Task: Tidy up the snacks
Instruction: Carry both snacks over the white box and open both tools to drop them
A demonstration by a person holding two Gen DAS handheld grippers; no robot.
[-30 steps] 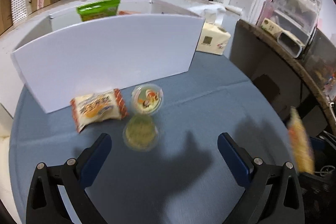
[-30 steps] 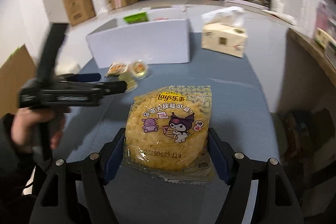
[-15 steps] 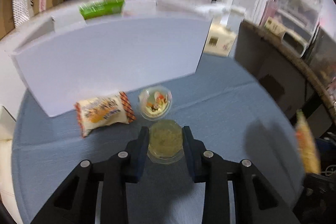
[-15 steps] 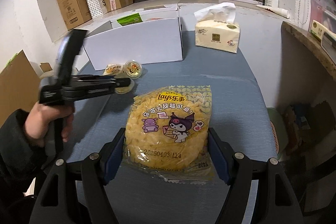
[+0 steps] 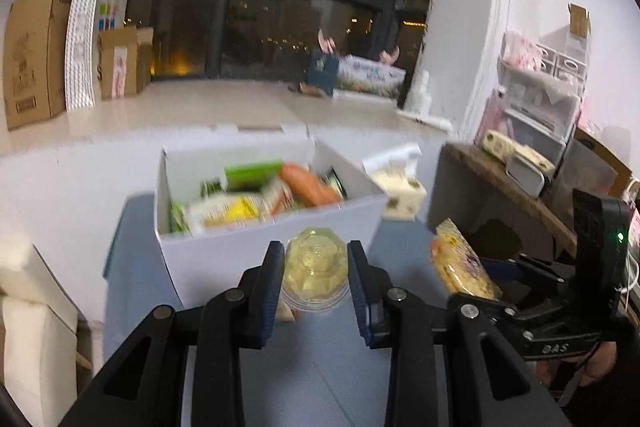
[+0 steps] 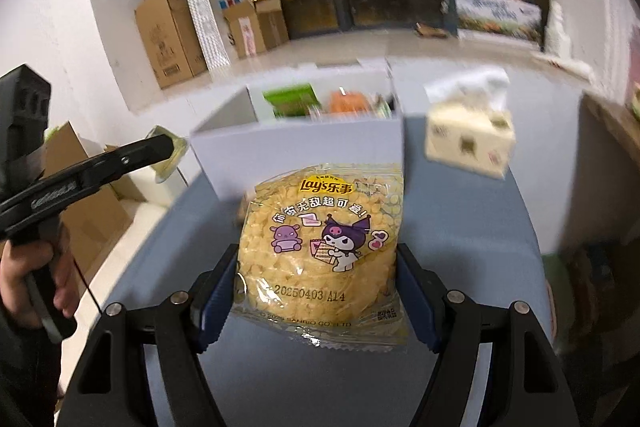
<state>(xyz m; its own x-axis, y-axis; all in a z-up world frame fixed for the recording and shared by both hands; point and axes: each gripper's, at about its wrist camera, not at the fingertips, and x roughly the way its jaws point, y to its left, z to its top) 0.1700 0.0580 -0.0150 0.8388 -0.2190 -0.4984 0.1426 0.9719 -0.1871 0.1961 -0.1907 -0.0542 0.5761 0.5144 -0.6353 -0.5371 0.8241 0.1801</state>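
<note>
My left gripper [image 5: 316, 259] is shut on a clear jelly cup [image 5: 315, 271] with yellow contents and holds it in the air just before the near wall of the white box [image 5: 256, 247]. The box holds several snack packs, green, yellow and orange. My right gripper [image 6: 316, 267] is shut on a yellow Lay's chip bag [image 6: 320, 247] and holds it above the blue table [image 6: 460, 227], facing the box [image 6: 304, 155]. The bag also shows in the left wrist view [image 5: 460, 263]. The left gripper shows at the left of the right wrist view [image 6: 160, 151].
A tissue box [image 6: 468, 139] stands on the table right of the white box. A corner of another snack pack [image 5: 286, 313] lies under the left gripper. Cardboard boxes [image 6: 172, 35] stand on the floor behind. A dark shelf [image 5: 500, 187] is at the right.
My left gripper closed on the jelly cup on the table and lifted it up to the box's height. My right gripper rose with the chip bag and came nearer the box.
</note>
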